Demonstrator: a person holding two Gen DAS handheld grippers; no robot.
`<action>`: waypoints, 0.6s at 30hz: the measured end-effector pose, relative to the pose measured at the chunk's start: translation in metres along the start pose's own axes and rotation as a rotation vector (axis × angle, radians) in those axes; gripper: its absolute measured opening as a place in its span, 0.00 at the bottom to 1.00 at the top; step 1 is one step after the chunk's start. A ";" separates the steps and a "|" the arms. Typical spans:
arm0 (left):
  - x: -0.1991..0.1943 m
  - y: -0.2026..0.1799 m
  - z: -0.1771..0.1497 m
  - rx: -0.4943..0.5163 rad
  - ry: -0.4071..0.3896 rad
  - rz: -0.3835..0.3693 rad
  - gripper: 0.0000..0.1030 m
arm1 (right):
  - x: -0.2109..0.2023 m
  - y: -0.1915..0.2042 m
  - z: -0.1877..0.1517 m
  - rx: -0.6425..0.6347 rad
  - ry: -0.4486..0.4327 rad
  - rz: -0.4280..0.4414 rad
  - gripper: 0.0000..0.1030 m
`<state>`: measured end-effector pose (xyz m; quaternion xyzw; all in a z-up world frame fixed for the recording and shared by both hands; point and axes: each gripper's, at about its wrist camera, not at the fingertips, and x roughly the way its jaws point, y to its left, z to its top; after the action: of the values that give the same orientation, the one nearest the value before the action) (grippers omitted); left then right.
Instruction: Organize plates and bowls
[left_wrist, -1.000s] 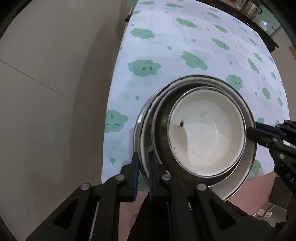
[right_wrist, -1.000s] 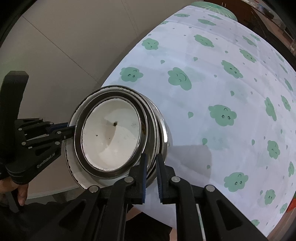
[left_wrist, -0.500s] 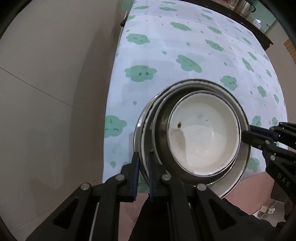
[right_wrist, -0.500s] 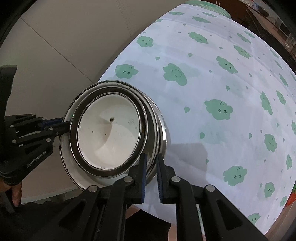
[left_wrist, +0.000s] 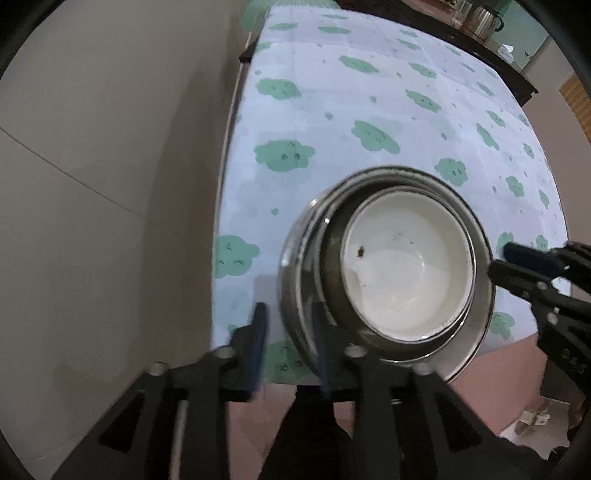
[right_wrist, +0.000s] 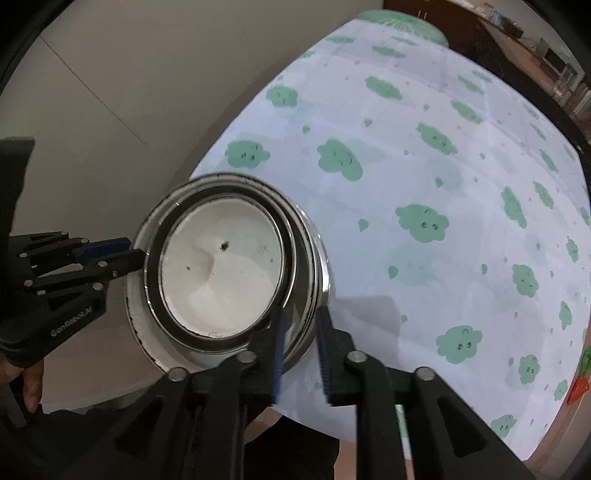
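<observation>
A nested stack of steel plates and bowls (left_wrist: 476, 354) with a white bowl (left_wrist: 406, 266) on top sits at the near corner of the table. The same stack (right_wrist: 314, 266) and white bowl (right_wrist: 221, 269) show in the right wrist view. My left gripper (left_wrist: 288, 339) is open, its fingers straddling the stack's near rim. My right gripper (right_wrist: 301, 347) is open too, its fingers on either side of the stack's rim. Each gripper shows at the opposite side of the stack in the other's view, the right (left_wrist: 517, 262) and the left (right_wrist: 122, 251).
The table wears a white cloth with green clouds (right_wrist: 443, 184). A beige tiled floor (left_wrist: 92, 184) lies to the left of the table edge. A kettle (left_wrist: 480, 18) stands on a dark counter at the far end. An orange carrot-shaped item (right_wrist: 580, 386) lies at the right table edge.
Both grippers have opened from being shut on the stack's rim. The stack has come down onto the table corner.
</observation>
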<state>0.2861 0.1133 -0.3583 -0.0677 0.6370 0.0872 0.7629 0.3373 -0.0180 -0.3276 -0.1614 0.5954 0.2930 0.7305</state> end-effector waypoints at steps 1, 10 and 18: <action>-0.004 0.001 -0.001 0.005 -0.020 -0.003 0.44 | -0.006 0.001 -0.001 0.005 -0.018 -0.012 0.33; -0.046 0.001 -0.013 0.060 -0.192 -0.031 0.51 | -0.062 0.018 -0.041 0.105 -0.188 -0.109 0.41; -0.119 -0.016 -0.041 0.132 -0.414 -0.062 0.55 | -0.141 0.036 -0.078 0.149 -0.467 -0.218 0.41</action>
<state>0.2292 0.0831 -0.2485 -0.0180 0.4689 0.0338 0.8824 0.2373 -0.0686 -0.2063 -0.0984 0.4098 0.1975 0.8851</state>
